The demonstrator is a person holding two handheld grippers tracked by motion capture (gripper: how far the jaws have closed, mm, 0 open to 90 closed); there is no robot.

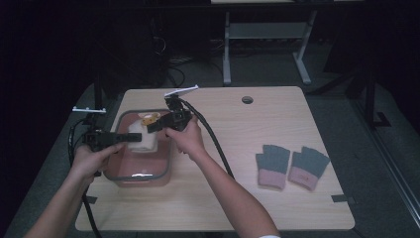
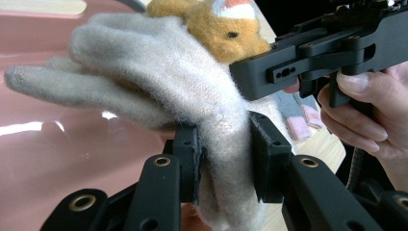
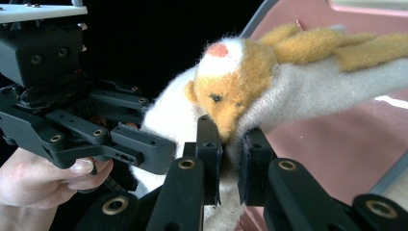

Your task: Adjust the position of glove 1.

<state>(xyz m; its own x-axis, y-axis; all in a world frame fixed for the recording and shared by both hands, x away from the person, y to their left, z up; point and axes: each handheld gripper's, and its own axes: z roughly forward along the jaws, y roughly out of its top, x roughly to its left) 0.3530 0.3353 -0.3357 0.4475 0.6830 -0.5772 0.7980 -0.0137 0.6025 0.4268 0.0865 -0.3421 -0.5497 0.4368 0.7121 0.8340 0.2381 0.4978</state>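
Note:
A cream wool glove [image 1: 144,142] with an orange animal face and orange fingers hangs over a pink tray with a grey rim [image 1: 141,177] at the table's left. My left gripper [image 1: 131,138] is shut on the glove's cuff end [image 2: 223,192], its pads pressing the wool from both sides. From the other side, my right gripper [image 1: 151,126] is shut on the glove just below the animal face [image 3: 226,96]. The left gripper view has the right gripper [image 2: 252,77] at upper right, above the glove. In the right gripper view the left gripper [image 3: 144,149] sits at the left.
Two grey and pink fingerless gloves [image 1: 273,166] [image 1: 308,167] lie flat on the right half of the wooden table [image 1: 237,198]. A cable [image 1: 218,146] trails from the right gripper across the table. A round hole [image 1: 247,99] sits near the far edge.

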